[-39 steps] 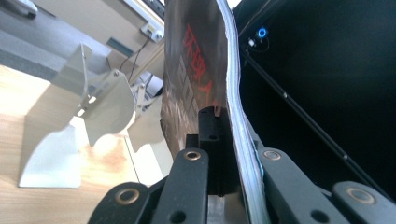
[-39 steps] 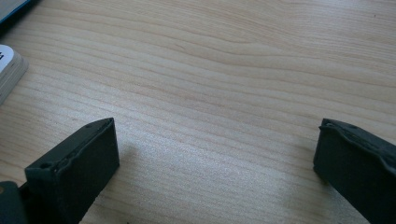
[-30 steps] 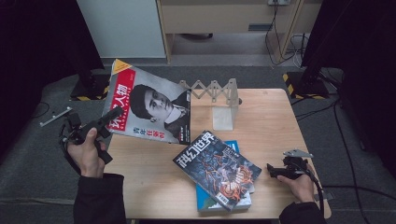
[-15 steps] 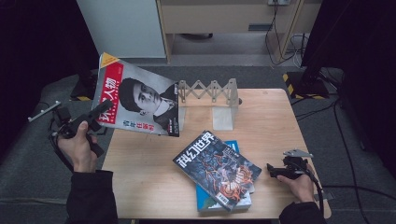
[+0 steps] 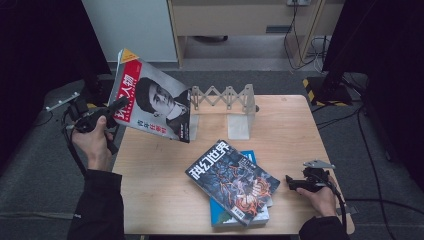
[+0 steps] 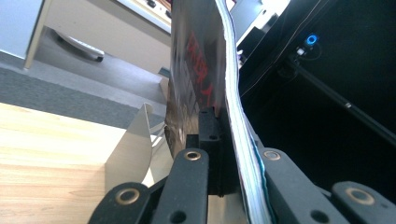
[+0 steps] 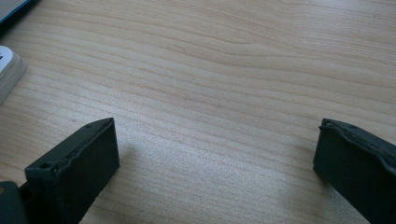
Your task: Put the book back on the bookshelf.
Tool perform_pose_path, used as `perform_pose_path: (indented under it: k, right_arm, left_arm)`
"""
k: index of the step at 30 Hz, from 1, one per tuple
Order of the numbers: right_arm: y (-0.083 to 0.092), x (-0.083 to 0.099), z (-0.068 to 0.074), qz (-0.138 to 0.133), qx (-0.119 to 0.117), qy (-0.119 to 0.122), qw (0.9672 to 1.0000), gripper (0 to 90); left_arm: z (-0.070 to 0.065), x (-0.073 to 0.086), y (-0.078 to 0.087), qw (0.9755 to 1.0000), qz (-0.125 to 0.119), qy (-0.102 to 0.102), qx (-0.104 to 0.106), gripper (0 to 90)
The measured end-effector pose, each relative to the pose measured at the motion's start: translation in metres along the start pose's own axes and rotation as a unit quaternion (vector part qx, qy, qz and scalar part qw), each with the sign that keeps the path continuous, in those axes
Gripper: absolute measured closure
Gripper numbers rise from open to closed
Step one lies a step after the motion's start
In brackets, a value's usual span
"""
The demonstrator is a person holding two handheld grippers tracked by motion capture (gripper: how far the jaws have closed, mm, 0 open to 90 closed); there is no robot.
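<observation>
Magazine (image 5: 152,102) pinched at its lower left edge by left gripper (image 5: 114,107), jaws clamped tight on the pages, held tilted above the table's (image 5: 160,170) left rear corner, probably bound for the rack (image 5: 225,102) just beside. Left hand (image 5: 92,142) raised off the table's left edge. Right gripper (image 5: 300,181) resting low near the stacked books (image 5: 232,182), jaws wide apart, holding nothing.

The high view looks forward and down from above the person's side, taking in the whole tabletop (image 5: 165,195), with the rack (image 5: 225,100) toward 12 o'clock. The left gripper view rides close behind its jaws, facing along the clamped magazine (image 6: 205,70); it shares that magazine (image 5: 152,102) and the tabletop (image 6: 46,154) with the high view. The right gripper view sits very near the tabletop (image 7: 210,70), its jaws apart, a magazine stack edge (image 7: 9,70) at 9 o'clock.
</observation>
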State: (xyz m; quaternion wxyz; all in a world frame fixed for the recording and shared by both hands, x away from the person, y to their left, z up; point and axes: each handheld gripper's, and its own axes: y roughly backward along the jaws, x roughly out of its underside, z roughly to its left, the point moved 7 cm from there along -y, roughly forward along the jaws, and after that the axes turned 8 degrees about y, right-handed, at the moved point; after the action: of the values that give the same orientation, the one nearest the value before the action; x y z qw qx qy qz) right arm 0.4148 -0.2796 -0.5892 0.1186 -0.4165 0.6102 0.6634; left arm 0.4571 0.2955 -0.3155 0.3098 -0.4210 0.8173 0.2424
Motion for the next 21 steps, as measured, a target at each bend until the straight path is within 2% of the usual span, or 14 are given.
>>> perform_pose_path:
  k: [2,5,7,12,16,21]
  right_arm:
    - [0.000,0.000,0.000,0.000,0.000,0.000,1.0000,0.3]
    - [0.000,0.000,0.000,0.000,0.000,0.000,1.0000,0.3]
    - [0.000,0.000,0.000,0.000,0.000,0.000,1.0000,0.3]
    - [0.000,0.000,0.000,0.000,0.001,0.000,1.0000,0.3]
    - [0.000,0.000,0.000,0.000,0.001,0.000,1.0000,0.3]
    - [0.000,0.000,0.000,0.000,0.001,0.000,1.0000,0.3]
  left_arm:
    - [0.000,0.001,-0.001,1.0000,0.002,-0.003,-0.003,86.0]
    - [0.001,0.002,-0.001,0.9995,0.011,-0.017,-0.023,86.1]
    - [0.002,0.002,-0.001,0.9992,0.013,-0.022,-0.030,86.1]
    - [0.006,0.005,-0.009,0.9965,0.023,-0.047,-0.066,86.0]
    - [0.006,0.008,-0.016,0.9958,0.027,-0.051,-0.071,86.1]
    - [0.002,0.010,-0.030,0.9931,0.033,-0.068,-0.090,86.1]
